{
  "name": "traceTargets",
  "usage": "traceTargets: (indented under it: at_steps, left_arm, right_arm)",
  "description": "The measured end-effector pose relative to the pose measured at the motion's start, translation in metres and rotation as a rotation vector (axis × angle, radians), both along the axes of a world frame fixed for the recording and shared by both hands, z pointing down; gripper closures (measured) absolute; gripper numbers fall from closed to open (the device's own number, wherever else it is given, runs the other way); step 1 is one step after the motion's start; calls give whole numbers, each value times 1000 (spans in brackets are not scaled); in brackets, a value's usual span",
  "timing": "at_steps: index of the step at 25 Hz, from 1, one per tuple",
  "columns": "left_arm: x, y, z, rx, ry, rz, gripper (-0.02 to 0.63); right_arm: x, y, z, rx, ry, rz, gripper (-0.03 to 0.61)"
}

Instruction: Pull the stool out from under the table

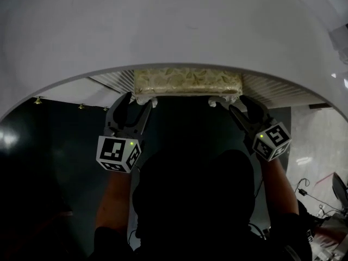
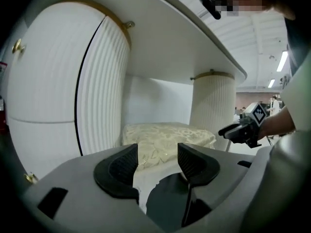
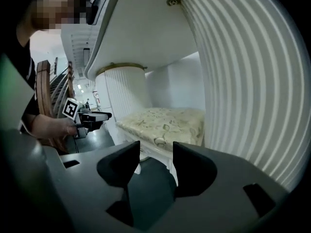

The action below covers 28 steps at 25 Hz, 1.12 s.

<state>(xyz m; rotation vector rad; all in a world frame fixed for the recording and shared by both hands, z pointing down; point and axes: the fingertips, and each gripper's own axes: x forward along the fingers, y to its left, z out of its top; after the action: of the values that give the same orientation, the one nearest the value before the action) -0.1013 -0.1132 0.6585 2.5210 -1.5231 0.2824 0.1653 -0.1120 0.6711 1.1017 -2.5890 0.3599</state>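
The stool (image 1: 187, 83) has a cream floral cushion and a white carved frame, and its front edge shows below the rim of the white table (image 1: 163, 31). My left gripper (image 1: 138, 99) is open at the stool's front left corner, and in the left gripper view the cushion (image 2: 165, 135) and white frame show in the gap of that gripper (image 2: 158, 154); the pads do not press on it. My right gripper (image 1: 239, 103) is open at the front right corner. In the right gripper view, the stool (image 3: 165, 123) and one of its white legs lie just beyond this gripper (image 3: 156, 152).
Fluted white pedestals (image 2: 102, 91) (image 2: 211, 101) flank the stool under the tabletop. The floor (image 1: 65, 162) in front is dark and glossy. Cables and clutter (image 1: 321, 205) lie at the lower right. A wooden railing (image 3: 46, 89) stands far left in the right gripper view.
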Motion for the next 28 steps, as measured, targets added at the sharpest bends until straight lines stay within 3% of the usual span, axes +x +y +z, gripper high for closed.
traceTargets:
  at_steps: [5, 10, 14, 28]
  left_arm:
    - [-7, -9, 42, -32, -2, 9, 311]
    - [-7, -9, 65, -40, 15, 33, 308]
    - [0, -9, 84, -62, 8, 61, 305]
    - [-4, -27, 104, -78, -28, 97, 275]
  right_arm:
    - [13, -12, 34, -28, 20, 77, 377]
    - [17, -10, 39, 32, 54, 101, 377]
    - [25, -12, 57, 6, 44, 110, 377]
    - [28, -35, 88, -11, 40, 164, 360]
